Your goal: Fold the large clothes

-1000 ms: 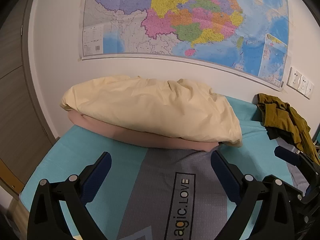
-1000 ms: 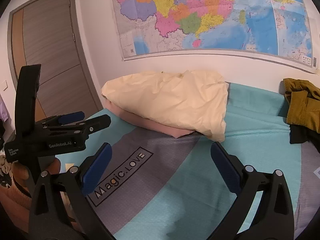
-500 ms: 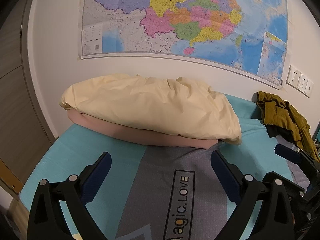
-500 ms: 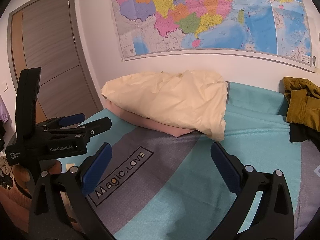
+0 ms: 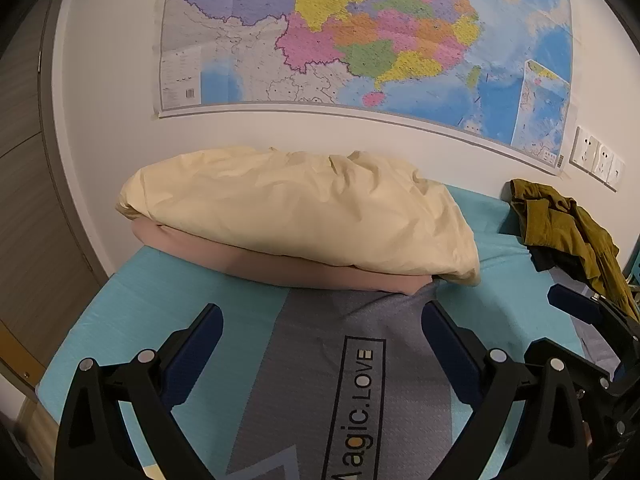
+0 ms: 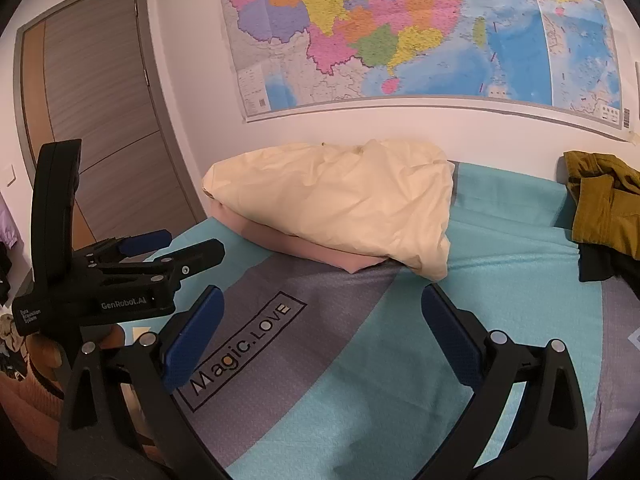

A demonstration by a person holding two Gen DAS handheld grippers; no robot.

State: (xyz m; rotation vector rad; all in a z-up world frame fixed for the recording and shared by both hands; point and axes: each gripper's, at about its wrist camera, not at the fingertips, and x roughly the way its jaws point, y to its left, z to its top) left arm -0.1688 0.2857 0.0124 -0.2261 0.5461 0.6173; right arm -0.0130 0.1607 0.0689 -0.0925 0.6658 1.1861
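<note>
Both grippers, left gripper (image 5: 322, 330) and right gripper (image 6: 322, 320), hang wide apart, holding nothing. The olive clothes (image 6: 604, 204) lie crumpled by the wall, not folded.

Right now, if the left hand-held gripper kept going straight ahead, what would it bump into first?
Probably the cream bedding, folded on a pink layer straight ahead. The open left hand-held gripper hovers over the bed cover; if angled down, it might touch that first.
</note>
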